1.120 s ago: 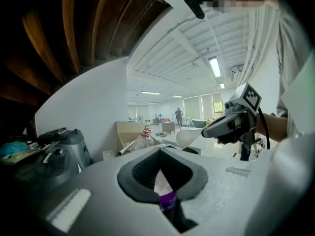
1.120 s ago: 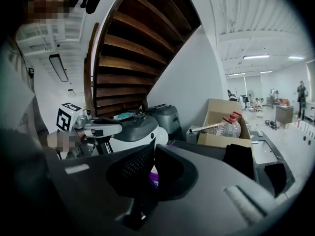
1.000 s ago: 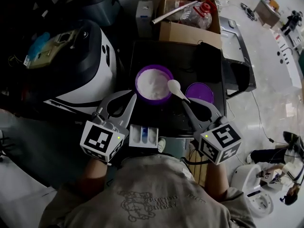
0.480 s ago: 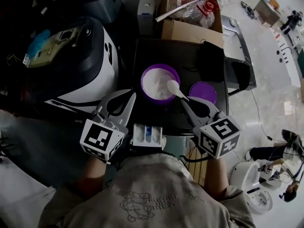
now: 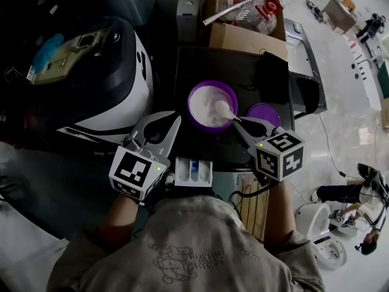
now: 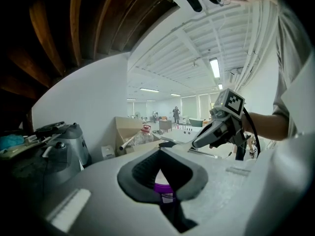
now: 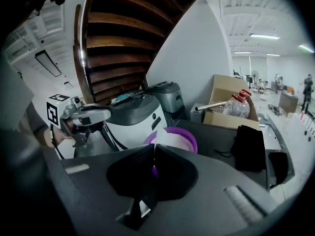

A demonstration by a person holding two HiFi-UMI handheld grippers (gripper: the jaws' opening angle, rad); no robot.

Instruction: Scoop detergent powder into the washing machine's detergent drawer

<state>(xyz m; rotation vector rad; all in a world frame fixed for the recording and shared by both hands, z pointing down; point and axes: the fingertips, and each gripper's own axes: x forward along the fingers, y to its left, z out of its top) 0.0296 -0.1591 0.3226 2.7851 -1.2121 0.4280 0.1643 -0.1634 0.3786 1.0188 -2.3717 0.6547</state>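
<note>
A purple bowl [image 5: 211,105] of white detergent powder stands on the dark top of the washing machine [image 5: 243,72]. My right gripper [image 5: 239,122] is shut on the handle of a white spoon [image 5: 222,110], whose head lies over the powder at the bowl's right side. In the right gripper view the handle runs out between the jaws toward the bowl [image 7: 173,139]. My left gripper [image 5: 175,123] hangs shut and empty just left of the bowl. The white detergent drawer [image 5: 193,172], with a blue compartment, stands pulled out below, between the two grippers.
A purple lid [image 5: 265,114] lies right of the bowl. A black cloth [image 5: 272,72] sits at the back right of the machine top. Behind it stands a cardboard box [image 5: 243,35] with a plastic bottle. A white and black appliance [image 5: 103,84] fills the left.
The right gripper has carried the spoon from the bowl's right rim to over the powder. The left gripper stays beside the bowl, still shut.
</note>
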